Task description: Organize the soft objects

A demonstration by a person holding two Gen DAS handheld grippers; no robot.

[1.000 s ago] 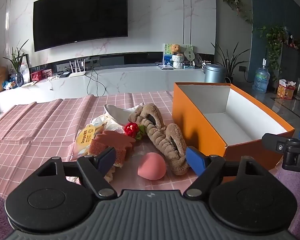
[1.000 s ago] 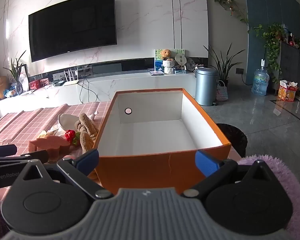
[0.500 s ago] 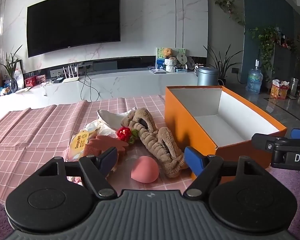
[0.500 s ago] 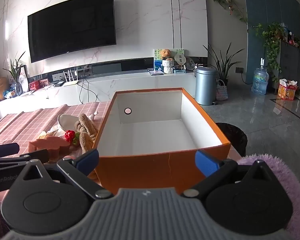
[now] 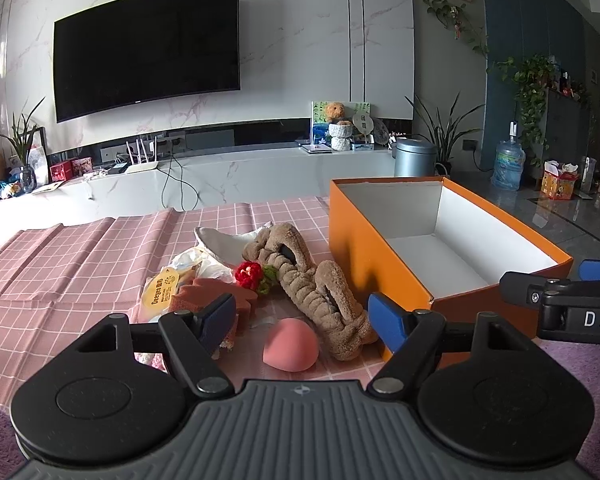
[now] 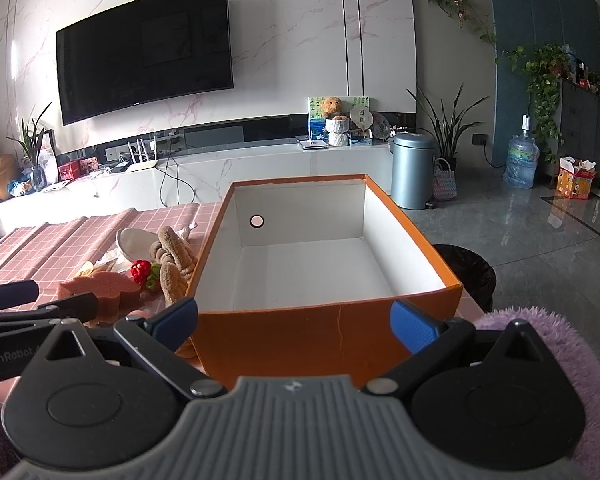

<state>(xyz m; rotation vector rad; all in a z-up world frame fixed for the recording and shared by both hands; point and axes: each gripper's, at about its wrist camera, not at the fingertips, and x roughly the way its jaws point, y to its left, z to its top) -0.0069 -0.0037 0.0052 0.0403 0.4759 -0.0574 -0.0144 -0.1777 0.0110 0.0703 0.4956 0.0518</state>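
Both my tongs gape wide and hold nothing. My left gripper (image 5: 302, 316) hovers over the pink checked cloth (image 5: 72, 264), with the pink sponge egg (image 5: 291, 344) lying between its fingers, the brown fuzzy headband (image 5: 320, 284) just beside. My right gripper (image 6: 294, 318) faces the open orange box (image 6: 324, 332).

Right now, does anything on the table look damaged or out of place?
The orange box has a thin vertical crack in its near wall, running down from the rim. The soft items lie in a loose heap beside it: brown plush headband, pink sponge. The box is empty.
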